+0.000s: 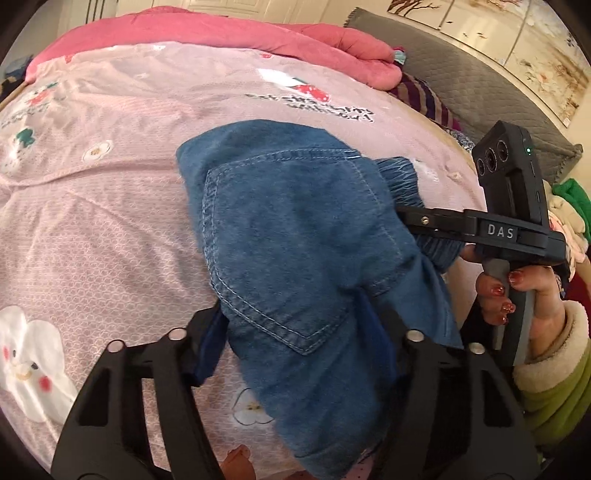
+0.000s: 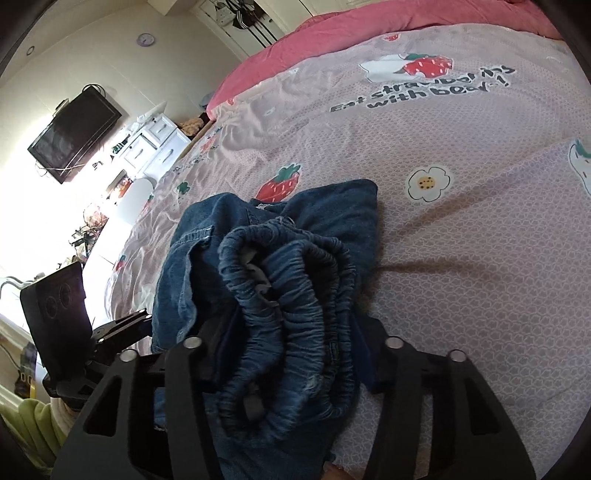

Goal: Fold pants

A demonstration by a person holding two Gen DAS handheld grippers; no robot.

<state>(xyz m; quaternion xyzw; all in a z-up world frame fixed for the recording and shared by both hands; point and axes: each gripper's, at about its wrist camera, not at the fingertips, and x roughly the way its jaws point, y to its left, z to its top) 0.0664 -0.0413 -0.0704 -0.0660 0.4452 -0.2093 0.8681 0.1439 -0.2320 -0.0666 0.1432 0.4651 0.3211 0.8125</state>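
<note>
Small blue denim pants (image 1: 295,236) lie bunched on a pink printed bedsheet (image 1: 110,229), back pocket up. My left gripper (image 1: 295,332) is shut on the lower edge of the pants below the pocket. My right gripper (image 2: 288,347) is shut on the gathered elastic waistband (image 2: 295,280). It also shows in the left wrist view (image 1: 413,218), coming in from the right with its fingers on the waistband. The left gripper shows at the left edge of the right wrist view (image 2: 136,321).
A pink quilt (image 1: 258,33) lies along the far edge of the bed. A grey padded headboard (image 1: 461,81) and striped cloth (image 1: 424,96) sit at the right. A wall TV (image 2: 74,136) and white drawers (image 2: 155,147) stand beyond the bed.
</note>
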